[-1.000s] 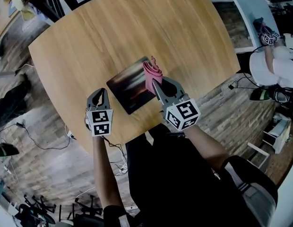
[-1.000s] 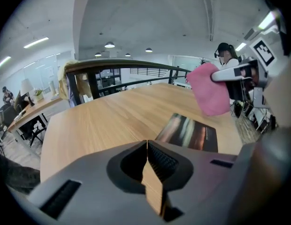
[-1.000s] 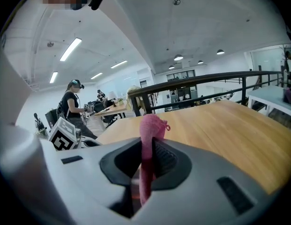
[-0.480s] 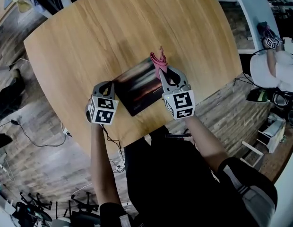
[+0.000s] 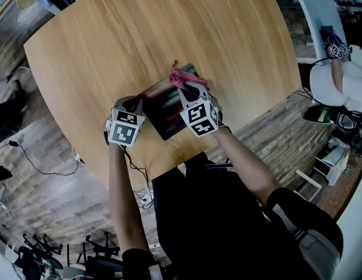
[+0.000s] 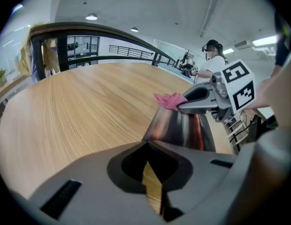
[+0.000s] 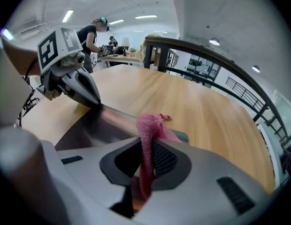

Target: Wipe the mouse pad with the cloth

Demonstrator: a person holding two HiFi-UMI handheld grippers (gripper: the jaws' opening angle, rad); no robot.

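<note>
A dark glossy mouse pad (image 5: 164, 109) lies near the front edge of the round wooden table (image 5: 140, 34). My right gripper (image 5: 184, 86) is shut on a pink cloth (image 5: 180, 77), and the cloth hangs over the pad's far part. In the right gripper view the cloth (image 7: 148, 139) stands pinched between the jaws above the pad (image 7: 96, 125). My left gripper (image 5: 137, 102) is shut with its tip pressed on the pad's left edge; the left gripper (image 7: 91, 100) also shows there. In the left gripper view the pad (image 6: 183, 128) lies just ahead, with the cloth (image 6: 170, 100) beyond.
The table's front edge (image 5: 169, 162) runs close under both grippers, with wood-plank floor (image 5: 47, 185) below. A person in white (image 5: 338, 86) works at another table to the right. Cables (image 5: 29, 156) trail on the floor at left.
My right gripper has swept left and back across the pad with the cloth. The left gripper has shifted slightly right onto the pad's edge.
</note>
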